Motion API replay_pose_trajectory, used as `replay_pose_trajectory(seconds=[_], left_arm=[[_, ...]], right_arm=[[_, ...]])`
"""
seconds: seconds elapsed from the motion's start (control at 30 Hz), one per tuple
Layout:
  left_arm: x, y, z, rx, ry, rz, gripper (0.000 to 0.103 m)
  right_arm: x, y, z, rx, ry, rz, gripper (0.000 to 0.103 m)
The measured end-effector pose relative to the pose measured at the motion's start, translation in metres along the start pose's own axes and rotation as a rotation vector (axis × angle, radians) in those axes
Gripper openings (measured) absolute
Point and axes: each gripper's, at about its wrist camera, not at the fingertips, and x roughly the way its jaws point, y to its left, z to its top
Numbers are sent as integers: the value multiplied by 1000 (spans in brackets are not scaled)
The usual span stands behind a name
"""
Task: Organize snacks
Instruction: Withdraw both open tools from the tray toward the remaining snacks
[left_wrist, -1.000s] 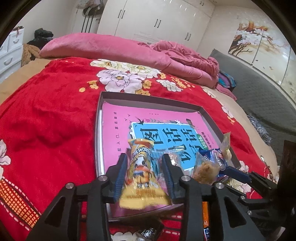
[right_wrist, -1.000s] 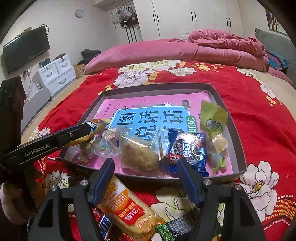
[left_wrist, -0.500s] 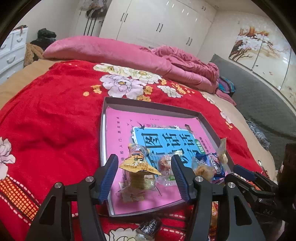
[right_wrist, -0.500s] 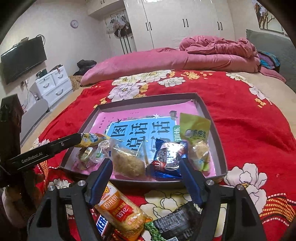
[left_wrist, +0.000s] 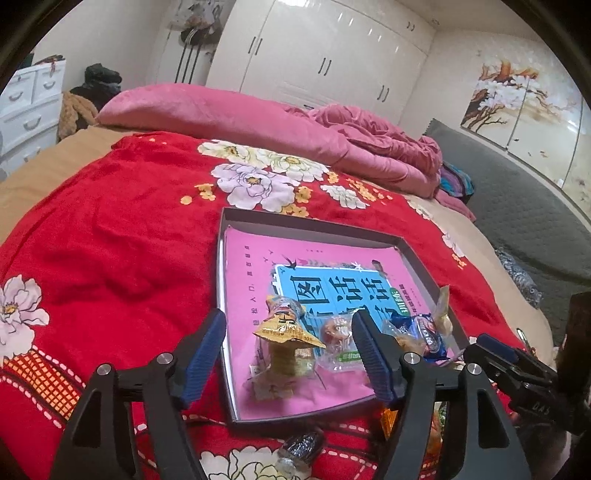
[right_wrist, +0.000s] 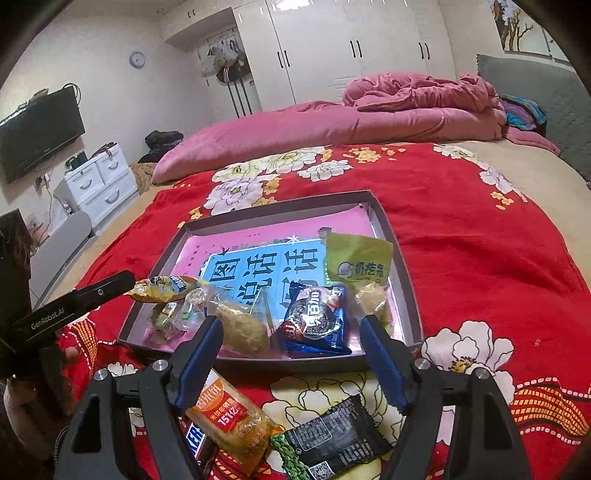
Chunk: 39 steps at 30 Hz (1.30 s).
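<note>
My left claw (left_wrist: 288, 354) had just spread; my right claw (right_wrist: 290, 354) hung spread; the tray (left_wrist: 417, 258) lay on a red floral bedspread (left_wrist: 110, 229) before white wardrobes (left_wrist: 325, 62).

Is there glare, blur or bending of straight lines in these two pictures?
Left wrist view: ceiling light glares on the wardrobe doors, the tray edges bow, corners go black. Right wrist view: same fisheye bending, glare on the wardrobe, snack wrappers slightly soft but readable.
</note>
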Motion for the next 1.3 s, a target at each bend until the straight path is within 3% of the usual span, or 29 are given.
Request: replay_pose_trajectory(seconds=[0.7,1.3], left_arm=[[-14,-20,-16,49,26,-25,73],[-12,-52,-41,96,120,-85,73]], right_arm=[[-20,-9,-19,0,16,-20,77],[-28,-13,-38,-16,58,-47,77]])
